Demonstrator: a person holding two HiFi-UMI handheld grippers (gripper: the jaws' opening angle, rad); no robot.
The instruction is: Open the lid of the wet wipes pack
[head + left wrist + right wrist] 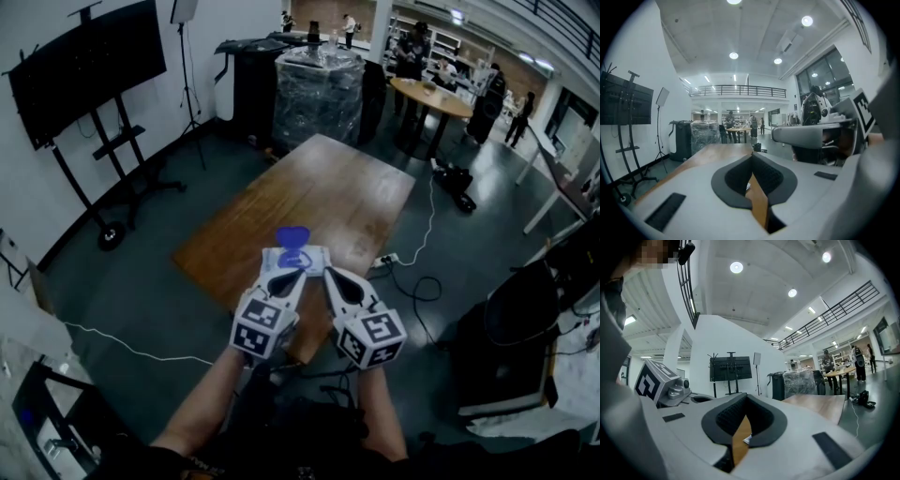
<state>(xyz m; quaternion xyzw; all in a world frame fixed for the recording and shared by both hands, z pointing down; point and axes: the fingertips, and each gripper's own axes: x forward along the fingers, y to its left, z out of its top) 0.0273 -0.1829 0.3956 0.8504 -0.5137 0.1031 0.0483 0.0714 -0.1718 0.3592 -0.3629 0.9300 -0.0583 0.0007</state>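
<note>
The wet wipes pack (298, 257) is a white packet lying near the front edge of the wooden table (328, 192). Its blue lid (292, 236) sticks out past the pack's far edge, seemingly flipped open. Both grippers are held side by side over the pack, pointing away from me. My left gripper (287, 270) (752, 158) is shut and empty. My right gripper (328, 274) (744, 400) is also shut with nothing in it. Through the slit under the right jaws a white scrap of the pack (747, 439) shows on the wood below.
A black screen on a wheeled stand (89, 70) is at the left. A plastic-wrapped pallet (319, 89) and a black bin stand beyond the table's far end. A round table (431, 98) with people is at the back right. A power strip (386, 261) and cables lie on the floor at the right.
</note>
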